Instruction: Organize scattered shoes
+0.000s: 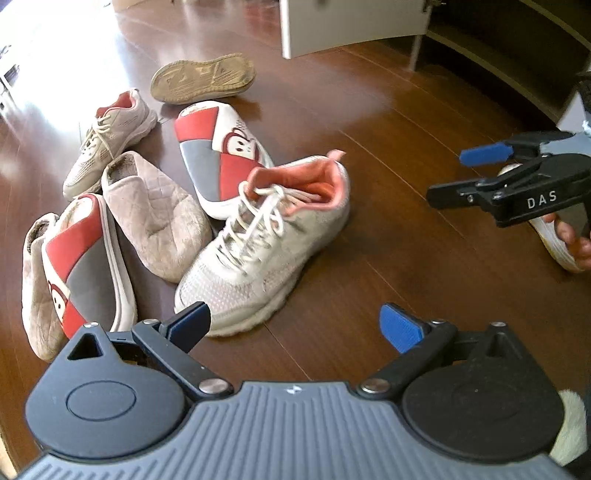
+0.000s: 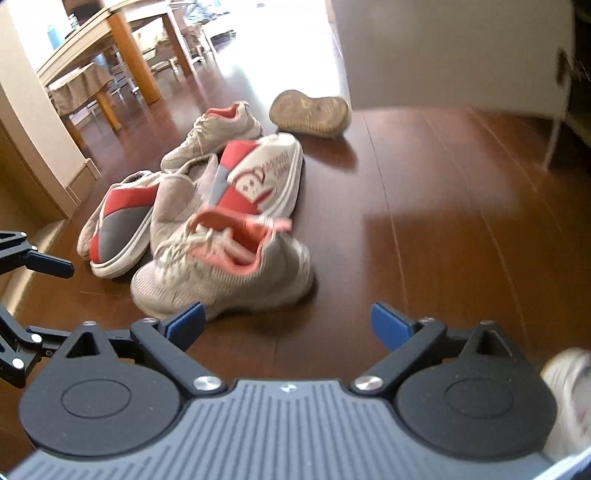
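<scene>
A heap of shoes lies on the wooden floor. Nearest is a white sneaker with pink lining. Behind it lie two red-grey-white slippers, two beige quilted slippers, another white sneaker and a shoe on its side showing a tan sole. My left gripper is open and empty just short of the near sneaker's toe. My right gripper is open and empty beside that sneaker; it also shows in the left wrist view.
A white cabinet with an open door stands at the back right, with dark shelves beside it. A wooden table and stool stand at the far left. Another white shoe lies by my right gripper.
</scene>
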`<control>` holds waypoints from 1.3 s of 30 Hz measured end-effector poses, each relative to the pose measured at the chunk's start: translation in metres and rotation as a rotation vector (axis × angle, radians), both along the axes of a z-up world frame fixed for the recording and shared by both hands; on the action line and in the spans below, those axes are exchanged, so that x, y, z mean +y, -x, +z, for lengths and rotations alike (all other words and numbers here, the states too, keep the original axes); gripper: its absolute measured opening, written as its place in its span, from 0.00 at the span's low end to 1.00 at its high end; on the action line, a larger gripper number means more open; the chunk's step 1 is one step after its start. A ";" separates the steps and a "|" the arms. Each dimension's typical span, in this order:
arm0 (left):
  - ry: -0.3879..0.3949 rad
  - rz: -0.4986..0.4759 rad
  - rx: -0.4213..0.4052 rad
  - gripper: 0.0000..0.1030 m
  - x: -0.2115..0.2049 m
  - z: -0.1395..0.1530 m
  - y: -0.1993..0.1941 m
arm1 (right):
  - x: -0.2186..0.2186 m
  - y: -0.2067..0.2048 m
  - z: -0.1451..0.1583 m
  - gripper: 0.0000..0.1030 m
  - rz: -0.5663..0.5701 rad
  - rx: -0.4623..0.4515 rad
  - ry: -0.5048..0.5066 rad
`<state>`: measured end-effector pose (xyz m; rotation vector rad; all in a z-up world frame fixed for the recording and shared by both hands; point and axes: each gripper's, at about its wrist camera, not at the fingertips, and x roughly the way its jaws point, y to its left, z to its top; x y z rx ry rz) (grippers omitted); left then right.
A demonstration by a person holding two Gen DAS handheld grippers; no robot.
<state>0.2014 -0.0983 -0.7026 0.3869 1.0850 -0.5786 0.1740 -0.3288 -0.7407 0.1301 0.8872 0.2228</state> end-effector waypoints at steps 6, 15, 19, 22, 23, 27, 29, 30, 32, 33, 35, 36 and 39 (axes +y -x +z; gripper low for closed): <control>-0.024 0.110 0.010 0.97 -0.022 0.062 -0.044 | -0.010 -0.046 0.042 0.63 0.154 -0.051 0.099; -0.013 0.242 -0.050 0.97 -0.041 0.148 -0.108 | -0.012 -0.115 0.098 0.63 0.211 -0.065 0.075; 0.020 0.319 -0.055 0.97 -0.029 0.133 -0.145 | 0.004 -0.149 0.093 0.63 0.205 -0.046 0.084; 0.002 0.330 -0.074 0.97 -0.020 0.103 -0.180 | 0.025 -0.176 0.063 0.64 0.168 -0.016 0.098; -0.007 0.332 -0.067 0.97 -0.016 0.089 -0.197 | 0.037 -0.190 0.048 0.64 0.148 -0.008 0.124; 0.003 0.326 -0.036 0.97 -0.007 0.049 -0.254 | 0.074 -0.241 0.007 0.73 0.076 -0.022 0.200; 0.027 0.319 -0.041 0.97 -0.003 0.033 -0.281 | 0.092 -0.276 -0.009 0.75 0.022 -0.071 0.263; 0.043 0.311 -0.042 0.97 -0.001 0.024 -0.295 | 0.098 -0.291 -0.016 0.77 -0.002 -0.090 0.288; 0.057 0.287 -0.030 0.97 -0.002 0.011 -0.312 | 0.103 -0.322 -0.028 0.80 -0.073 -0.118 0.332; 0.057 0.269 -0.017 0.97 -0.002 0.004 -0.322 | 0.104 -0.336 -0.034 0.80 -0.108 -0.129 0.351; 0.058 0.228 -0.001 0.97 -0.001 -0.010 -0.342 | 0.098 -0.359 -0.046 0.82 -0.218 -0.134 0.367; 0.059 0.203 -0.002 0.97 -0.001 -0.015 -0.350 | 0.095 -0.369 -0.052 0.84 -0.273 -0.135 0.373; 0.067 0.165 -0.004 0.97 0.001 -0.025 -0.364 | 0.087 -0.384 -0.067 0.90 -0.401 -0.124 0.352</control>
